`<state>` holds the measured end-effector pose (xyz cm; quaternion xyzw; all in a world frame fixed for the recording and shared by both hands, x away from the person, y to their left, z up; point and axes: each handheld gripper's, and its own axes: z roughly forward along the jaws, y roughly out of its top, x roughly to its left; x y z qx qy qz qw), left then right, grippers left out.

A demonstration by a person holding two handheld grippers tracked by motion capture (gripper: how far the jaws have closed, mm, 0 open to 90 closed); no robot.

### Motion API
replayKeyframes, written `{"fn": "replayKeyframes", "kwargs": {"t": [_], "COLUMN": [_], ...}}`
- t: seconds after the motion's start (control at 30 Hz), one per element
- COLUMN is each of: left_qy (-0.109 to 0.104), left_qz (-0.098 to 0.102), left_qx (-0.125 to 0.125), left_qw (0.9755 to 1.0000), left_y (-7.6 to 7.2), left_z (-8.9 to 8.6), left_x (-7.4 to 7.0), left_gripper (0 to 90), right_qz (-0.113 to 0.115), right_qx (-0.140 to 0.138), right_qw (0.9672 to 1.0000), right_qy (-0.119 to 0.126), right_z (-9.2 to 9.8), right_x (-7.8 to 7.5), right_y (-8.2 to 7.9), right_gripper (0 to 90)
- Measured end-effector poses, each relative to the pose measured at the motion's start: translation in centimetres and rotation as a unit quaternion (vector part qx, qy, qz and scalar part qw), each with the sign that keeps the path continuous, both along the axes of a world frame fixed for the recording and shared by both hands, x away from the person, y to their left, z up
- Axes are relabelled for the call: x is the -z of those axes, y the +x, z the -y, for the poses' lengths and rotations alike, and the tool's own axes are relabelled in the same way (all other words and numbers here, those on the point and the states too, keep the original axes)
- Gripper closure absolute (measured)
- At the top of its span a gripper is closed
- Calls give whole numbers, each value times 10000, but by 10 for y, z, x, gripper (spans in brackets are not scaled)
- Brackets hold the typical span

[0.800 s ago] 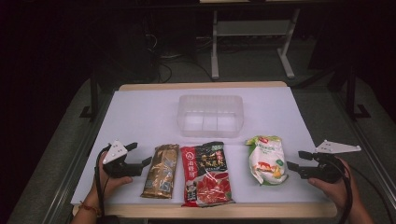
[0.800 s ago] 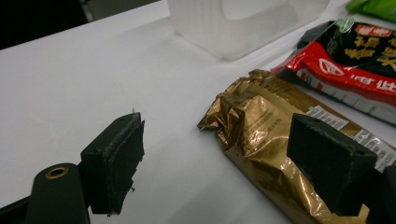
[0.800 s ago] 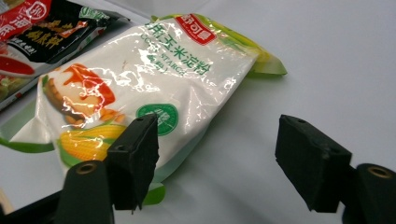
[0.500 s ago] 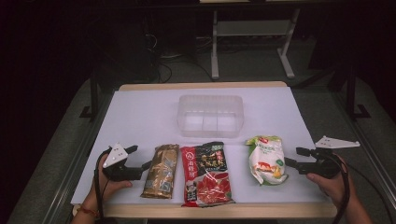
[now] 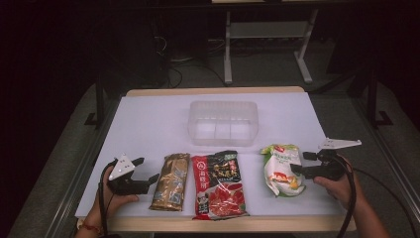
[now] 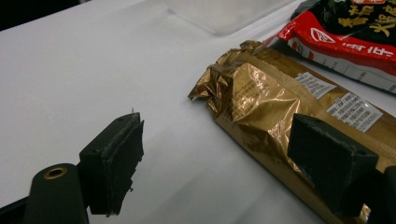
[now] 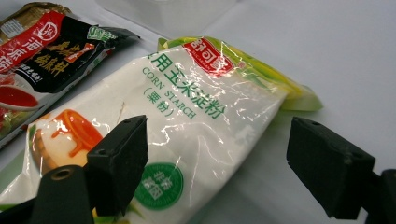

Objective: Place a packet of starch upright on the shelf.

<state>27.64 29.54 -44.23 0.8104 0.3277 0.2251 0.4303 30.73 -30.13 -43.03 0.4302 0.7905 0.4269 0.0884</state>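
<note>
White table (image 5: 148, 124), dark room: three packets lower centre.
Both the left gripper (image 5: 147, 174) and right gripper (image 5: 298, 162) are spread; straddle the gold packet (image 5: 171, 181) and corn starch bag (image 5: 281, 168) squarely before squeezing.

The room was dark, with light falling mainly on the table (image 5: 148, 119), centre of the frame, which had a white top and a wooden edge showing at the far and near sides. A grey floor (image 5: 277, 74) lay behind it. At upper centre-right stood a pale metal desk frame (image 5: 229, 54) with splayed feet. Black cables (image 5: 173, 62) were tangled on the floor at upper centre-left. Dark stand legs (image 5: 99, 106) flanked the table at left and right. The upper corners were black.
</note>
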Motion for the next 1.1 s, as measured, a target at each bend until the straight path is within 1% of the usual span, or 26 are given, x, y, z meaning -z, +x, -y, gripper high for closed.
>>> {"fn": "replayKeyframes", "kwargs": {"t": [0.03, 0.07, 0.13, 0.2, 0.23, 0.3, 0.33, 0.37, 0.4, 0.43, 0.5, 0.53, 0.6, 0.63, 0.7, 0.73, 0.77, 0.8, 0.83, 0.87, 0.9, 0.93, 0.97, 1.0, 1.03, 1.1], "left_qy": [10, 17, 13, 26, 49, 45, 45, 43, 42, 68, 100, 107, 96, 89, 104, 104, 112, 114, 132, 135, 133, 133, 135, 135, 143, 148], "left_qz": [-2, -13, -14, -20, -20, -30, -30, -27, -30, -34, -28, -30, -42, -48, -72, -72, -84, -90, -83, -77, -73, -73, -71, -71, -70, -73], "left_qx": [-5, -20, -31, -41, -40, -38, -38, -34, -34, -15, 12, 23, 25, 28, 36, 36, 42, 46, 50, 51, 51, 51, 53, 53, 59, 66], "left_qw": [10000, 10000, 10000, 10000, 10000, 10000, 10000, 10000, 10000, 10000, 9999, 9999, 9999, 9999, 9999, 9999, 9999, 9999, 9999, 9999, 9999, 9999, 9999, 9999, 9999, 9998], "left_y": [-1, -2, -3, -4, -4, -6, -6, -6, -6, -6, -6, -6, -5, -5, -5, -5, -5, -5, -5, -5, -5, -5, -5, -5, -5, -5], "left_z": [0, -1, -1, -2, -2, -2, -2, -1, -1, -1, 0, 0, 1, 2, 2, 2, 2, 2, 3, 3, 3, 3, 3, 3, 3, 3], "left_x": [0, 0, 1, 1, 1, 1, 1, 1, 1, 1, 1, 1, 2, 2, 2, 2, 3, 3, 3, 3, 3, 3, 3, 3, 3, 3], "left_gripper": [176, 176, 176, 176, 176, 176, 176, 176, 176, 176, 176, 176, 176, 176, 176, 176, 176, 176, 176, 176, 176, 176, 176, 177, 176, 177], "right_qz": [0, -85, -116, -222, -222, -407, -407, -639, -749, -805, -942, -1020, -1070, -1128, -1276, -1274, -1240, -1293, -1330, -1348, -1385, -1385, -1387, -1387, -1256, -1135], "right_qx": [0, -61, -93, -83, -83, -65, -65, -63, -21, 14, 17, -89, -240, -331, -661, -702, -760, -825, -842, -895, -992, -992, -1117, -1117, -1150, -1135], "right_qw": [10000, 9999, 9999, 9997, 9997, 9991, 9991, 9977, 9970, 9965, 9952, 9941, 9929, 9917, 9867, 9866, 9869, 9851, 9839, 9826, 9802, 9802, 9770, 9770, 9794, 9816], "right_qy": [0, -56, -68, -46, -46, 46, 46, 202, 215, 219, 275, 354, 471, 527, 765, 741, 700, 783, 847, 915, 1010, 1010, 1173, 1173, 1087, 1033], "right_z": [0, -4, -5, -8, -8, -6, -6, -4, -3, -3, -4, -5, -8, -11, -16, -19, -20, -21, -22, -22, -22, -22, -23, -23, -25, -26], "right_x": [0, 2, 4, 6, 6, 9, 9, 13, 15, 17, 20, 22, 23, 23, 25, 25, 24, 24, 25, 26, 26, 26, 26, 26, 23, 19], "right_y": [0, 5, 7, 13, 13, 19, 19, 23, 26, 28, 31, 33, 34, 34, 34, 34, 34, 35, 36, 36, 36, 36, 35, 35, 33, 31], "right_gripper": [190, 184, 175, 154, 154, 134, 134, 103, 62, 25, 21, 21, 22, 24, 41, 47, 100, 140, 170, 233, 315, 315, 445, 445, 516, 575]}}
